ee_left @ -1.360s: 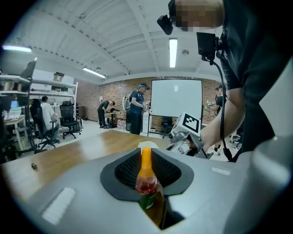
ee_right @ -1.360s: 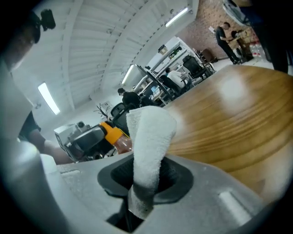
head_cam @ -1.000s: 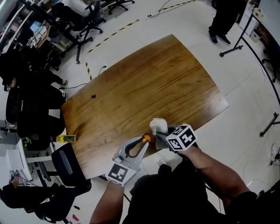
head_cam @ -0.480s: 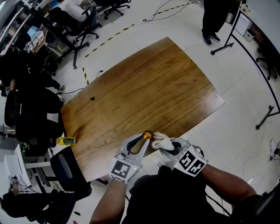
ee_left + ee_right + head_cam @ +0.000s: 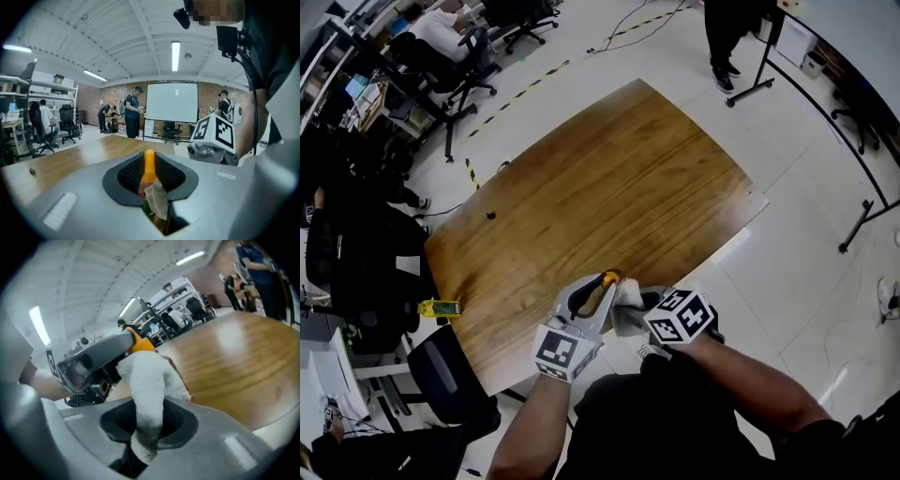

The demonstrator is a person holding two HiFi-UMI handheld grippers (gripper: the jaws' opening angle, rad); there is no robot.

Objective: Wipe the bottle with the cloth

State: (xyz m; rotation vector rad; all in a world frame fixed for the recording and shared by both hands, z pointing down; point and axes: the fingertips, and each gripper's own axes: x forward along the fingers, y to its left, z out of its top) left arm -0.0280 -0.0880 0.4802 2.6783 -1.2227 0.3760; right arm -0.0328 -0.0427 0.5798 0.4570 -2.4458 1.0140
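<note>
Two claws are gripping over the near edge of the tabletop (image 5: 609, 178): my left claw (image 5: 598, 292) is clamping the probably light, slick bottle (image 5: 148, 168) around its body, while my right claw (image 5: 149, 427) is pressing the soft, pinched cloth (image 5: 147, 376) against it.

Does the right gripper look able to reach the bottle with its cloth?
Likely yes: the cloth in the right gripper lies beside the bottle in the left gripper, nothing between them.
</note>
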